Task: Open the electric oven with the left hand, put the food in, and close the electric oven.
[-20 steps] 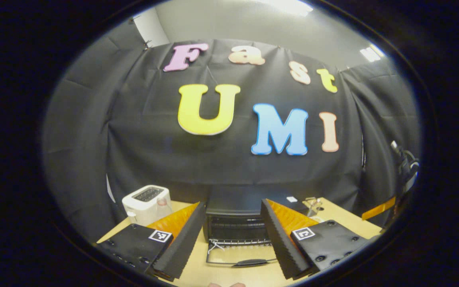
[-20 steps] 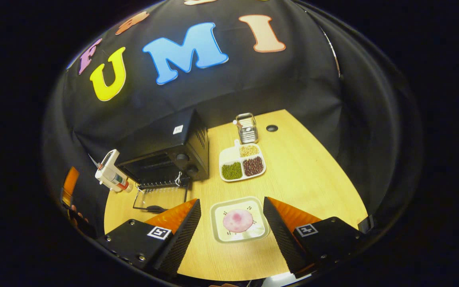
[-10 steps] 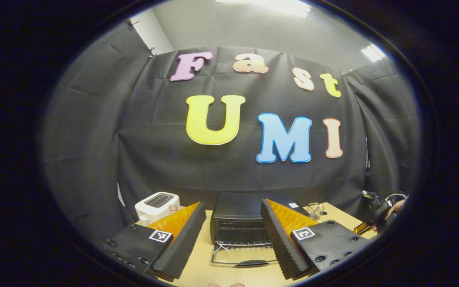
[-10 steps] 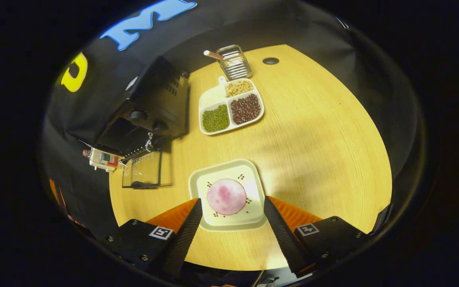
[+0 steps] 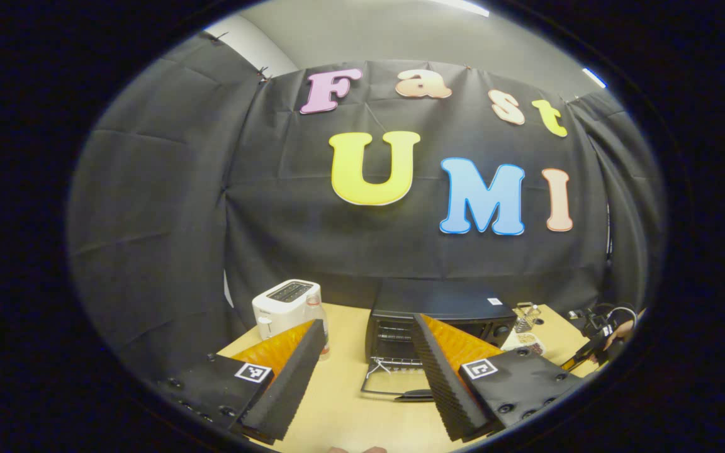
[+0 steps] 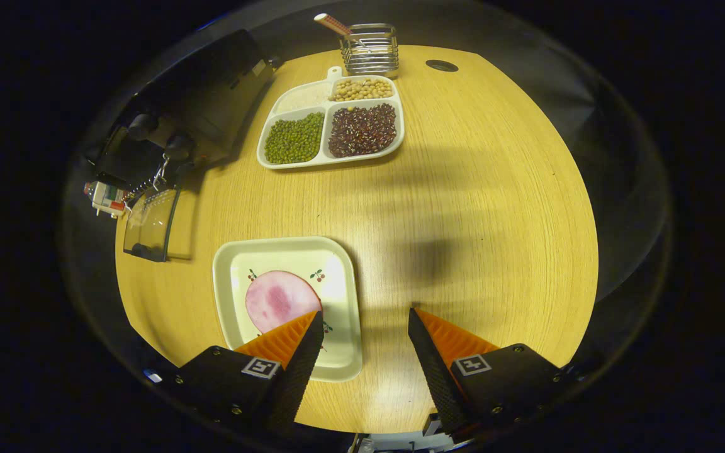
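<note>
Beside the open oven [image 5: 438, 314], toaster [image 5: 285, 305], bean tray [image 6: 331, 126], utensil rack [image 6: 370, 49]

Oven [image 5: 438, 314] mouth open — toaster [image 5: 284, 305] beside.

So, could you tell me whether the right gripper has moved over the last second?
Yes. The right gripper has come down towards the table and drifted right of the plate, which now lies under its left finger instead of centred between both.

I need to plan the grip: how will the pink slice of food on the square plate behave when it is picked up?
The pink slice looks thin and flat, so it will probably droop. It lies flush on the glossy plate, so it may slide rather than lift. It is probably light and soft, so it may tear.
</note>
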